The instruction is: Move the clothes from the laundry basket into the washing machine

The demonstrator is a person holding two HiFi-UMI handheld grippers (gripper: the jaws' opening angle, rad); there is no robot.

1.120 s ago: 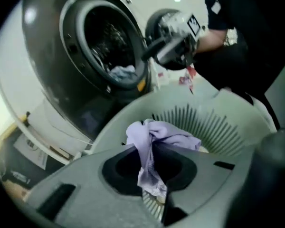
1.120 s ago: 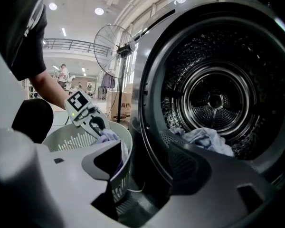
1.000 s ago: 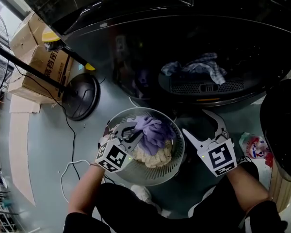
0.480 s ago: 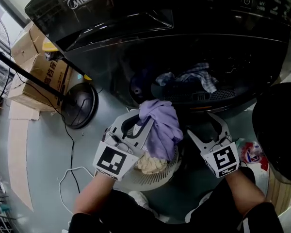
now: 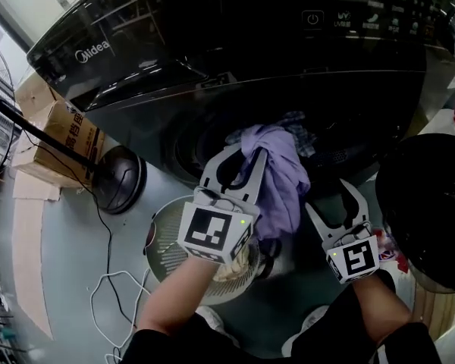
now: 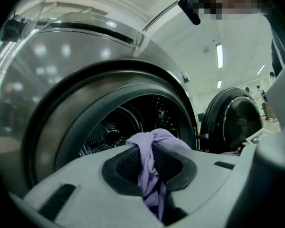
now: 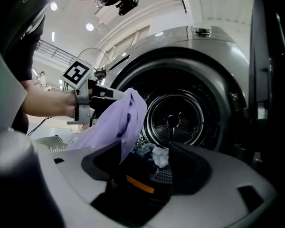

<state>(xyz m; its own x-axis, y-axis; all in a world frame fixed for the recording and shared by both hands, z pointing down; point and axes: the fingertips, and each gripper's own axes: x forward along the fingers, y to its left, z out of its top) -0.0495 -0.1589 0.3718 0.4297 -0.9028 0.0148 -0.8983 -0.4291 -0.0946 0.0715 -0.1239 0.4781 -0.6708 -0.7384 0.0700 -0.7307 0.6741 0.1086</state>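
My left gripper (image 5: 246,154) is shut on a lavender garment (image 5: 282,174), which hangs in front of the dark washing machine (image 5: 212,67). In the left gripper view the cloth (image 6: 151,161) is pinched between the pads, with the drum (image 6: 114,132) just beyond. My right gripper (image 5: 335,199) stands open with nothing in it, to the right of the garment. The right gripper view shows the drum (image 7: 180,120) with clothes (image 7: 154,154) at its mouth, and the lavender garment (image 7: 116,120) to the left. The white round laundry basket (image 5: 163,233) below holds a cream garment (image 5: 231,262).
The washer's round door (image 5: 428,203) hangs open at the right. Cardboard boxes (image 5: 57,139) and a black round stand base (image 5: 117,177) sit on the floor at the left. A white cable (image 5: 114,294) loops near the basket.
My left gripper has lifted the lavender garment out of the basket and up in front of the washer's opening. The right gripper has shifted slightly toward the machine, still open.
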